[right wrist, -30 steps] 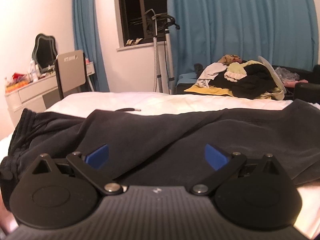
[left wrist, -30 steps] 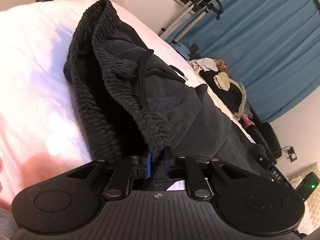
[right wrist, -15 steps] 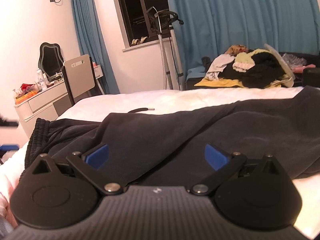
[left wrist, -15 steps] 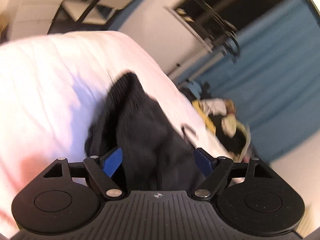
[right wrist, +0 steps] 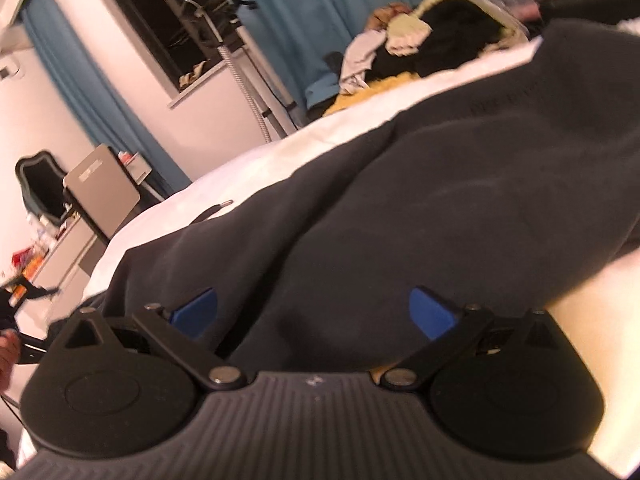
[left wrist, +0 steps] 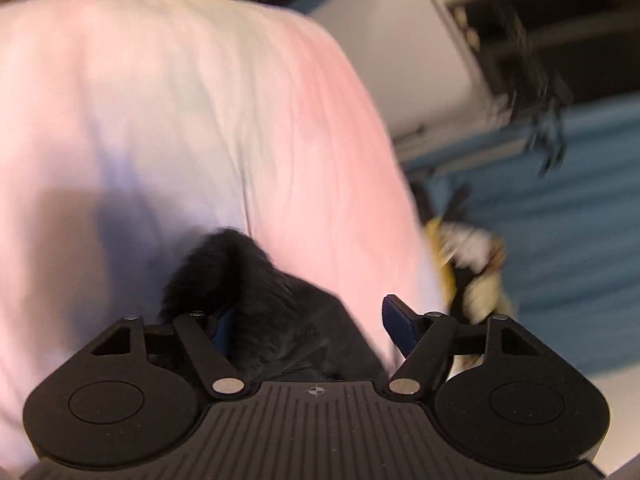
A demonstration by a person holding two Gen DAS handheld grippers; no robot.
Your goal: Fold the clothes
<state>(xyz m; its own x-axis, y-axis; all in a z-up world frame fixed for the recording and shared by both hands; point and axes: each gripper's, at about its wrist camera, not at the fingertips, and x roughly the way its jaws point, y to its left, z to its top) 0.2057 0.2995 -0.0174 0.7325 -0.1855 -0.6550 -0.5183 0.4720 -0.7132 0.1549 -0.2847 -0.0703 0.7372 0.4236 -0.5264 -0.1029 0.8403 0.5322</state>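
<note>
Left tongs (left wrist: pixel 308 322) with blue pads (left wrist: pixel 396 320) set apart, jaws closing; a bunched dark end of the trousers (left wrist: pixel 256 300) lies between them, close against the left pad, with the right pad clear of the cloth. Ahead and to both sides of these tongs spreads the white bed (left wrist: pixel 180 120); the view is blurred. Right tongs (right wrist: pixel 312 312) wide open over the trousers (right wrist: pixel 440 200), which lie spread on the bed (right wrist: pixel 280 160) and extend ahead and to the right; neither pad presses the cloth. A drawstring tip (right wrist: pixel 218 208) lies ahead-left of these tongs. Far ahead-right, beyond the bed, sits a pile of clothes (right wrist: pixel 420 44) before a blue curtain (right wrist: pixel 320 8).
</note>
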